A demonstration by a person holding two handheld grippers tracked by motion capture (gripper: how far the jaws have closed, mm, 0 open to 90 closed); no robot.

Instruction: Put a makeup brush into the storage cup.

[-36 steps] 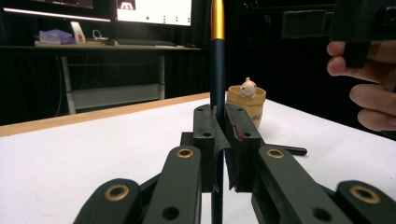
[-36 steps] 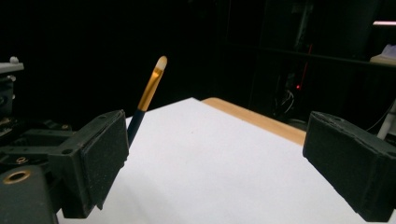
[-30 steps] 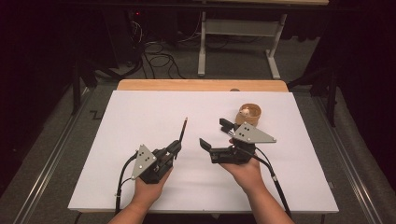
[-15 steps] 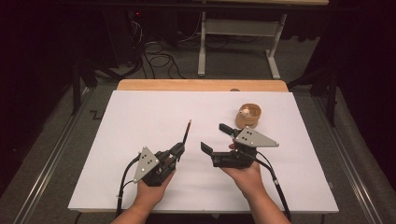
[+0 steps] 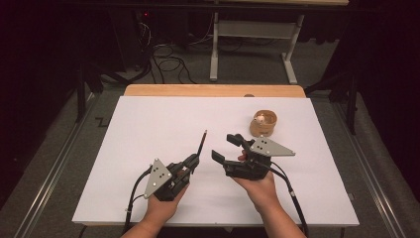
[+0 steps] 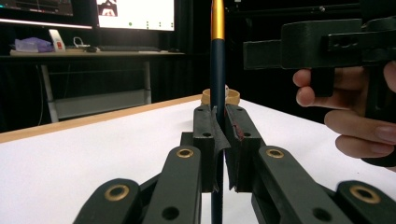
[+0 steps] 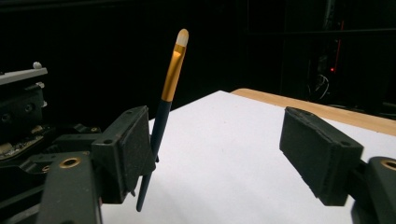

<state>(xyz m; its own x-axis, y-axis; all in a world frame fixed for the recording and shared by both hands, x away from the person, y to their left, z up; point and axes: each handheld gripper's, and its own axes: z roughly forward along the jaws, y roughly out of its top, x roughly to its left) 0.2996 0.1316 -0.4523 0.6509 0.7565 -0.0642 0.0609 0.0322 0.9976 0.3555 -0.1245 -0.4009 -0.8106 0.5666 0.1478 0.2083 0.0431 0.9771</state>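
Two tongs: left tongs clamp one brush, right tongs gape beside one cup.

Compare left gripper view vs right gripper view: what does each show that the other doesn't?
Left gripper view alone: the left tool shut on the brush's dark handle, the round wooden holder behind it, lit monitors on a far desk, and the person's fingers around the right tool.

Right gripper view alone: the right tool with its jaws wide apart and nothing between them, and the brush's pale tip.

Both: the brush's gold ferrule, the white table top and its wooden far edge.
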